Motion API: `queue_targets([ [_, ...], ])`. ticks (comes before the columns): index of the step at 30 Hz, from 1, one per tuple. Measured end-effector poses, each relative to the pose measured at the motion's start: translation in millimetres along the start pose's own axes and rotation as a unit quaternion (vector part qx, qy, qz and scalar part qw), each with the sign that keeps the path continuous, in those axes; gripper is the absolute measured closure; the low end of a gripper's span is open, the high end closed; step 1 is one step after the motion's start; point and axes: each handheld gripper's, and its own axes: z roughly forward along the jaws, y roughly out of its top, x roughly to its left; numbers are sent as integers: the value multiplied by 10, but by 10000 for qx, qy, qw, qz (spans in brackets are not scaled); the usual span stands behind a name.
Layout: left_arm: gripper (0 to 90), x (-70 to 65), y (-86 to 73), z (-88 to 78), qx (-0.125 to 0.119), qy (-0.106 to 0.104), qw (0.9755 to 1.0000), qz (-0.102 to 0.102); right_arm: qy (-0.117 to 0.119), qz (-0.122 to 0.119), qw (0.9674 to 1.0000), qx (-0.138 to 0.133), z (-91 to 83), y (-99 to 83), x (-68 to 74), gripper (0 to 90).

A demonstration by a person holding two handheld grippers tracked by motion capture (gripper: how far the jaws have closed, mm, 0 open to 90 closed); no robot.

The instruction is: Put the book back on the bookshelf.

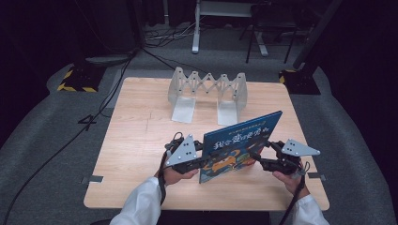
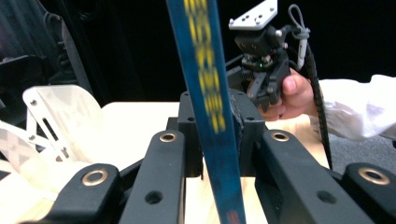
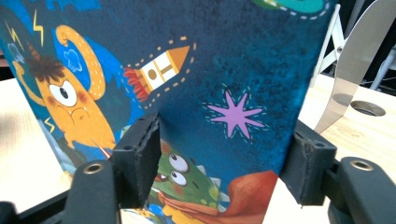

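Here, book upright, clamped in left gripper; right gripper agape, cover cropped.

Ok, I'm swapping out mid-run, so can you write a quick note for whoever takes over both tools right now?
Left tool: shut on the spine edge of the blue picture book, which stands upright on the light wooden table.
Right tool: jaws open, one either side of the book's cover, not pressing.
White accordion-style book rack: at the table's far side, with no book in it.
Done: book stood up and held.
Left: probably carry it to the rack and slot it in.
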Motion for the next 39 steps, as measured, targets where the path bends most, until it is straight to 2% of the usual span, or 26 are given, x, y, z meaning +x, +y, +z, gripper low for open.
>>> queue_targets([
  [2,781,-4,-46,-17,-27,-9,10000,-80,31,-30,10000,3,-18,-9,9,390],
  [7,781,-9,-222,-9,113,-66,9996,-230,-52,-130,9999,7,-22,-16,38,396],
  [9,781,-21,-288,12,251,-122,9992,-283,-53,-120,9999,-10,-23,-21,38,397],
  [10,781,-44,-350,39,418,-146,9987,-268,-53,-122,9999,-12,-25,-22,39,397],
  [11,780,-44,-350,39,418,-146,9987,-268,-38,-113,9999,-21,-30,-24,40,397],
  [12,778,-68,-433,71,634,-172,9976,-237,-34,-115,9999,-17,-35,-26,42,397],
  [13,778,-68,-433,71,634,-172,9976,-237,-34,-115,9999,-17,-35,-26,42,397],
  [14,777,-85,-506,114,786,-195,9964,-245,-34,-116,9999,-23,-39,-28,44,397],
  [18,772,-92,-579,152,867,-227,9956,-281,-38,-116,9999,-27,-42,-30,49,397],
  [21,689,-98,-587,191,772,-161,9961,-400,-34,-123,9999,-12,-48,-29,52,398],
  [22,673,-89,-587,193,700,-262,9965,-384,-34,-121,9999,-12,-48,-29,52,397],
  [25,678,-110,-568,216,689,-126,9969,-364,-40,-116,9999,-14,-48,-31,55,397],
  [26,677,-111,-555,209,556,-59,9976,-401,-48,-117,9999,-17,-48,-31,57,397],
  [28,687,-111,-541,202,494,-9,9979,-421,-65,-112,9999,-37,-45,-34,60,397],
  [31,757,-116,-468,157,294,106,9990,-329,-80,-115,9999,-43,-43,-38,64,397],
  [34,772,-101,-434,144,283,44,9991,-318,-102,-134,9998,-43,-34,-42,71,385],
  [37,789,-79,-455,157,191,-70,9988,-455,-119,-115,9999,-49,-27,-43,74,380],
  [39,784,-83,-453,164,192,-1,9989,-416,-117,-110,9999,-53,-25,-42,76,379],
])
